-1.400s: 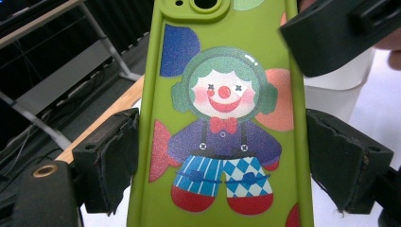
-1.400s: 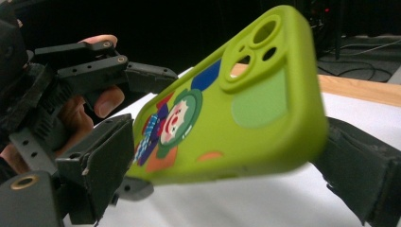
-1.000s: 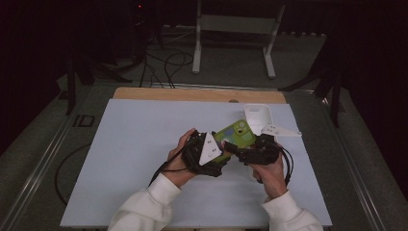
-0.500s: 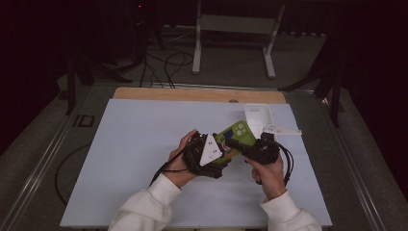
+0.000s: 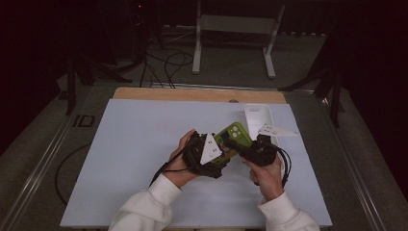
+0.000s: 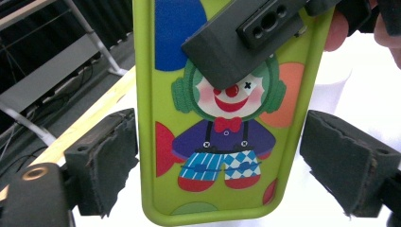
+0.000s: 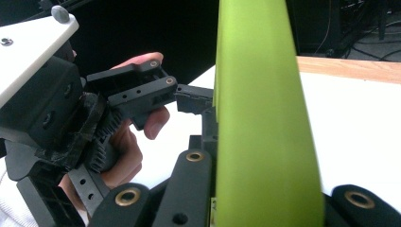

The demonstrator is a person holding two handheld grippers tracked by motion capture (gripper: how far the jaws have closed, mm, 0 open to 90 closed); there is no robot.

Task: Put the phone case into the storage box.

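One green phone case (image 6: 227,118) hangs over the worktop (image 5: 144,144); right gripper (image 5: 230,143) fingers have just clamped on it, left gripper (image 6: 231,175) fingers apart beside it. One white case (image 5: 256,117) lies far right.

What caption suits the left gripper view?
Clown-print green phone case between open left tool pads, right tool clamping it.

The phone case (image 6: 227,142) is showing smooth, matt lime-green plastic with a printed clown. The left hand-held gripper (image 6: 227,175) is wearing rough, crumbly black foam pads (image 6: 111,163). The right hand-held gripper (image 7: 265,208) is looking like matt black plastic with brass-coloured metal inserts. The surface (image 5: 144,144) is lying matt pale, edged in wood.
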